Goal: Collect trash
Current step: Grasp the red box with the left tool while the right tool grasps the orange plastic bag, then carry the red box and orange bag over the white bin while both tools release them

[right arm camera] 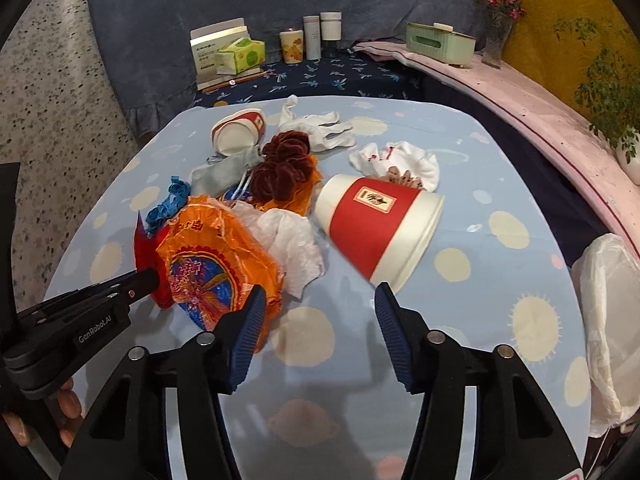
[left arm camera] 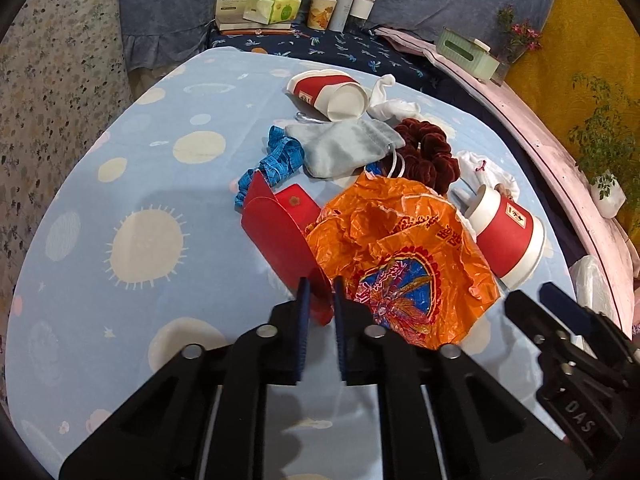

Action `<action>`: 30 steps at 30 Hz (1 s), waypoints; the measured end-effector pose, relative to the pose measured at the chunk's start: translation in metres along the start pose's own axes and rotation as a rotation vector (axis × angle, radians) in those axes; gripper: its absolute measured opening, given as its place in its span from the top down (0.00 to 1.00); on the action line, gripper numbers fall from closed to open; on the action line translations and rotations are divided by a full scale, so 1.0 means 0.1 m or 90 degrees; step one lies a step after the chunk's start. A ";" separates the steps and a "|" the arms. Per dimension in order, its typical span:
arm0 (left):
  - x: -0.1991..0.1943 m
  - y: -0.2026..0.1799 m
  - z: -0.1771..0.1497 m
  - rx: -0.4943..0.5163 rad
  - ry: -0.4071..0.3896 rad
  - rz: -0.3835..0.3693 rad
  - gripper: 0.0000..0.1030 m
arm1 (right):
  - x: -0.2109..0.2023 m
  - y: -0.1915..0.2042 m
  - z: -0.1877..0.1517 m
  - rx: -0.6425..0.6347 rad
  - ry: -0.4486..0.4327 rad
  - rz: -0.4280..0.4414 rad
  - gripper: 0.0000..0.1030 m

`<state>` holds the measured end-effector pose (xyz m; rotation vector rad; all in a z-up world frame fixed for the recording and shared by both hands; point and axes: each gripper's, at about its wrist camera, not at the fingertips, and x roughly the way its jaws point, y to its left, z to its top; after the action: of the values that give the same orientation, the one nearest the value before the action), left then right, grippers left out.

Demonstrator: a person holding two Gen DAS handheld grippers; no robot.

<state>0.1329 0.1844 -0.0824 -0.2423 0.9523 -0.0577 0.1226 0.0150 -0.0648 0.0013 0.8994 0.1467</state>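
Observation:
A crumpled orange plastic bag (left arm camera: 400, 248) (right arm camera: 216, 256) lies on the blue tablecloth beside a red folded paper envelope (left arm camera: 276, 224) (right arm camera: 144, 248). My left gripper (left arm camera: 321, 294) (right arm camera: 150, 278) is shut on the envelope's near corner, right at the bag's edge. A red-and-white paper cup (left arm camera: 508, 236) (right arm camera: 376, 224) lies on its side just beyond my right gripper (right arm camera: 320, 300) (left arm camera: 534, 296), which stands open with only tablecloth between its fingers. Its left finger overlaps the bag's edge. A second cup (left arm camera: 332, 92) (right arm camera: 236, 132) lies further back. Crumpled white tissue (right arm camera: 292, 240) rests against the bag.
A blue measuring tape (left arm camera: 276, 160), grey pouch (left arm camera: 340, 148), maroon scrunchie (left arm camera: 428, 152) and white gloves (right arm camera: 320, 128) crowd the table's middle. A white bin bag (right arm camera: 612, 320) hangs at the right edge. Boxes and jars (left arm camera: 340, 8) stand on the far ledge.

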 end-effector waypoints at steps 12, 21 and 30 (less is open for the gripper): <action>-0.15 0.05 -0.02 0.002 -0.018 0.000 0.98 | 0.19 0.24 -0.04 -0.029 0.018 0.023 0.93; -0.45 -0.10 0.04 0.014 -0.055 -0.010 0.99 | -0.27 0.13 0.09 -0.027 -0.053 0.002 0.97; -0.82 -0.57 0.18 0.059 -0.108 -0.042 0.99 | -0.93 -0.40 0.29 0.037 -0.141 -0.046 0.97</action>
<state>0.1033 0.1449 0.0067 -0.1896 0.7708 -0.1391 0.0932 -0.0347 0.0230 0.0387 0.6807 0.0511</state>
